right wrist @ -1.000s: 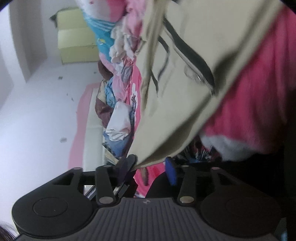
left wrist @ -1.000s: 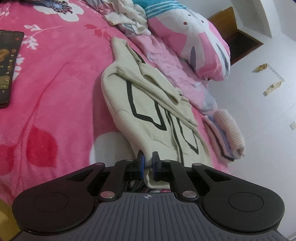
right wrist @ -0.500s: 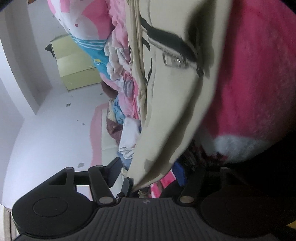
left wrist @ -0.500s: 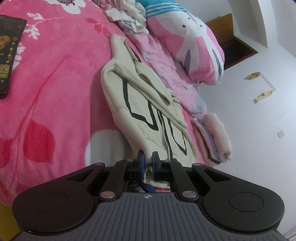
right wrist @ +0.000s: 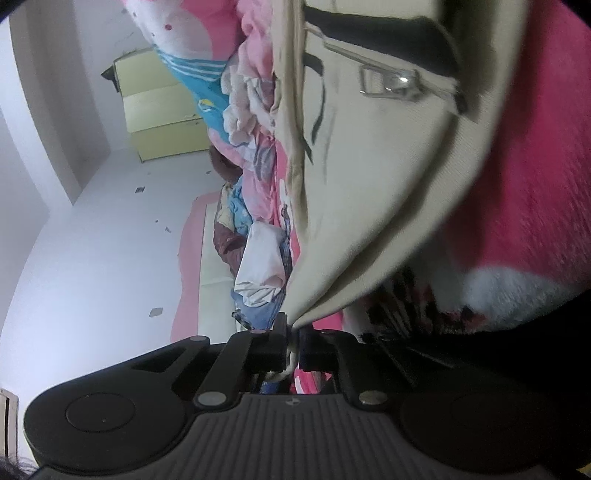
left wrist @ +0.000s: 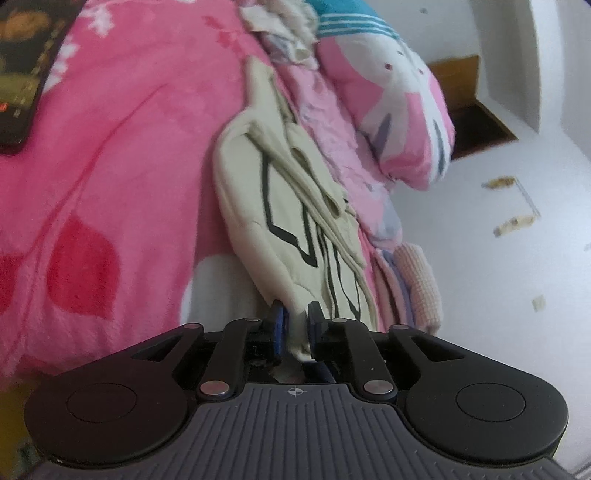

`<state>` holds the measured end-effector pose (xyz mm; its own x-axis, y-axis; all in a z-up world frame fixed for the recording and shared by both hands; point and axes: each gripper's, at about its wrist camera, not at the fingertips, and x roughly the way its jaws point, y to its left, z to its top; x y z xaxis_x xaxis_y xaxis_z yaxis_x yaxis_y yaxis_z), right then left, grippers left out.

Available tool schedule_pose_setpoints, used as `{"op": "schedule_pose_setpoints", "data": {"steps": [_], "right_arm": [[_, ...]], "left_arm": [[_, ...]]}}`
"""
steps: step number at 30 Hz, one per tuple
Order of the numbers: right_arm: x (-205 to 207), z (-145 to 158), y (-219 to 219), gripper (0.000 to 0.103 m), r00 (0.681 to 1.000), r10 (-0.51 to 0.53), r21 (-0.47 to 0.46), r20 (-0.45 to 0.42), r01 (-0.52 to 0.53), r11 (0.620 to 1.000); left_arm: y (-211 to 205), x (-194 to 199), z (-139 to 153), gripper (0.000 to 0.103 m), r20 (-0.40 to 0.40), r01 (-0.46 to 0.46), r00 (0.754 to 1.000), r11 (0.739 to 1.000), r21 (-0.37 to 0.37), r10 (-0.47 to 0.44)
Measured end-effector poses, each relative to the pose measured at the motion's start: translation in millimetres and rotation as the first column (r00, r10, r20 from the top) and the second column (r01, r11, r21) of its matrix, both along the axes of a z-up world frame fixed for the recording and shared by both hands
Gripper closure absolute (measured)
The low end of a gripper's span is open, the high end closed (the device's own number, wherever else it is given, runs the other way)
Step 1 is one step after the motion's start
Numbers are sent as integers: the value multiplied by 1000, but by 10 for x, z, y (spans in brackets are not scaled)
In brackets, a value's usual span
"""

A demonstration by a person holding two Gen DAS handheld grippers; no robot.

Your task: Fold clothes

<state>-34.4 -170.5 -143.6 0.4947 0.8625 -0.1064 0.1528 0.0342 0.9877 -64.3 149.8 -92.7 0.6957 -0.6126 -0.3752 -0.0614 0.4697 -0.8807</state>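
A cream zip-up hoodie (left wrist: 291, 206) with black line patterns lies stretched out on a pink fleece blanket (left wrist: 110, 184). My left gripper (left wrist: 295, 321) is shut on the near hem of the hoodie, cloth pinched between its blue pads. In the right wrist view the same hoodie (right wrist: 369, 166) fills the upper middle, its metal zipper pull (right wrist: 391, 83) showing. My right gripper (right wrist: 293, 338) is shut on another corner of the hem, which is pulled taut into a point at the fingers.
A pink and white cartoon pillow (left wrist: 391, 99) and crumpled bedding (left wrist: 291, 33) lie beyond the hoodie. A folded pink towel stack (left wrist: 413, 280) sits at the bed edge. A dark phone-like slab (left wrist: 22, 74) lies far left. A heap of clothes (right wrist: 255, 236) shows in the right view.
The right gripper was open around the hem a second ago and has closed on it. The left gripper kept its hold and the hoodie now looks longer and more stretched.
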Motion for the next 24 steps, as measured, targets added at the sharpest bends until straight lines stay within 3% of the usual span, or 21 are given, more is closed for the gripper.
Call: {"op": "schedule_pose_setpoints", "data": {"steps": [4,11,15,17,20,24], "right_arm": [[5,30,-18,98,1000,6,-4,0,-6,1000],[-17,79,-44,98,1000,17,-22,-1,-17,1000],[-26,216,-53,98,998,51,-100,30,-47,994],[-28,294,-57,98,996,71,-145,47,-63,987],[-31,410,-64,96,992,102,-212,71,-84,974],[-52,587,-101,85,984,142,-308,105,-104,946]], "left_arm": [[40,96,-91,80,-33,-10,999,999,-51,8],[-24,291,-211,77,-76,18,997,995,-101,-25],[-110,432,-235,77,-84,57,994,993,-100,-65],[-181,500,-219,78,-85,89,992,994,-62,-94],[-307,556,-127,79,-66,147,987,988,56,-143],[-442,577,-21,82,-60,210,978,951,225,-201]]}}
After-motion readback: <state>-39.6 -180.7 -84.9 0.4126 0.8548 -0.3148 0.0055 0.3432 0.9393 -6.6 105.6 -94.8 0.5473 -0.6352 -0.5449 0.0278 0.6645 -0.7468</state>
